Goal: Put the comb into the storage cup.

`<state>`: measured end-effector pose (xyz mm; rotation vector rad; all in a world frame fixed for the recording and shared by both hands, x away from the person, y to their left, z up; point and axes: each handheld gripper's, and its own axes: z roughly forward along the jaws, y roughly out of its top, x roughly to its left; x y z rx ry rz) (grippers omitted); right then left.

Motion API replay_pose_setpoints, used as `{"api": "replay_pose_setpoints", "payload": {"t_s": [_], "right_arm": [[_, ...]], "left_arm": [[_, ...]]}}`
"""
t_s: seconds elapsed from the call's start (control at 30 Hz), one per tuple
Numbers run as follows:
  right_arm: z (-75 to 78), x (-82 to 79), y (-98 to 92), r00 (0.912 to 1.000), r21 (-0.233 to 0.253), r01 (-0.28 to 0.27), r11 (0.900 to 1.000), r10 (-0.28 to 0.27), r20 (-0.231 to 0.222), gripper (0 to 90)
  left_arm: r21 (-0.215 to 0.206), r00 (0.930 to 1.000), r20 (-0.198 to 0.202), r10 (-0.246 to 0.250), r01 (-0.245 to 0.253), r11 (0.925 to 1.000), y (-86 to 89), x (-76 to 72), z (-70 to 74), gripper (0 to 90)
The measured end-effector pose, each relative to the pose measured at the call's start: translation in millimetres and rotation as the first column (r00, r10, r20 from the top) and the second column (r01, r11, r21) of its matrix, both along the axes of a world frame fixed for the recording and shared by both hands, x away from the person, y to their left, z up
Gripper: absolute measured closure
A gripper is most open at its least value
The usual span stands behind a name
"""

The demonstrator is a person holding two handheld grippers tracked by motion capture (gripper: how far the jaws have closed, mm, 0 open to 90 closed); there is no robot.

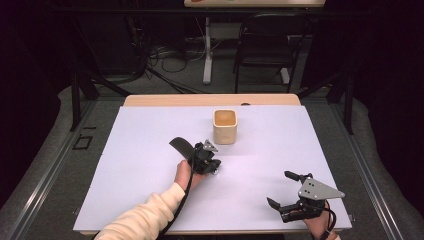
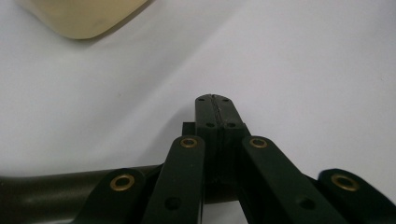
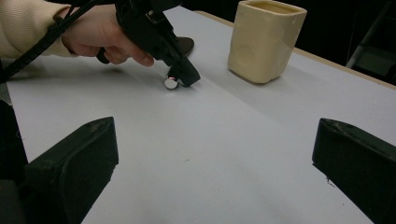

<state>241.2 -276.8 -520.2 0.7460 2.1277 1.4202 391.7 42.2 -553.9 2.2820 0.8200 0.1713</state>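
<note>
A matt, smooth cream cup (image 1: 225, 126) that looks ceramic stands on a smooth white matt table sheet (image 1: 150, 165), matt black plastic forms the left gripper (image 2: 215, 112), and a small glossy metal piece (image 3: 171, 83) gleams.

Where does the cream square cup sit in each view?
High view: cream cup upright at the table's centre-back, just beyond the left tongs.
Left gripper view: one cup edge at the top left.
Right gripper view: cup at upper right.
Shared landmark: the white table sheet.
</note>
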Motion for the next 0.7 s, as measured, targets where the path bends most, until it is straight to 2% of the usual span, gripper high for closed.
{"api": "replay_pose_setpoints", "payload": {"t_s": [0.3, 0.7], "right_arm": [[0.2, -0.2, -0.1, 1.0, -0.001, -0.002, 1.0, 0.002, 0.003, 0.0], [0.3, -0.3, -0.3, 1.0, 0.0, -0.001, 1.0, 0.001, 0.002, 0.0]], "left_arm": [[-0.005, 0.9999, -0.013, -0.002, 0.001, 1.0, 12.9, -8.1, 1.6, 90.0], [0.011, 1.0, 0.0, 0.008, -0.008, 0.9999, 25.0, -16.6, 3.1, 89.9]]}}
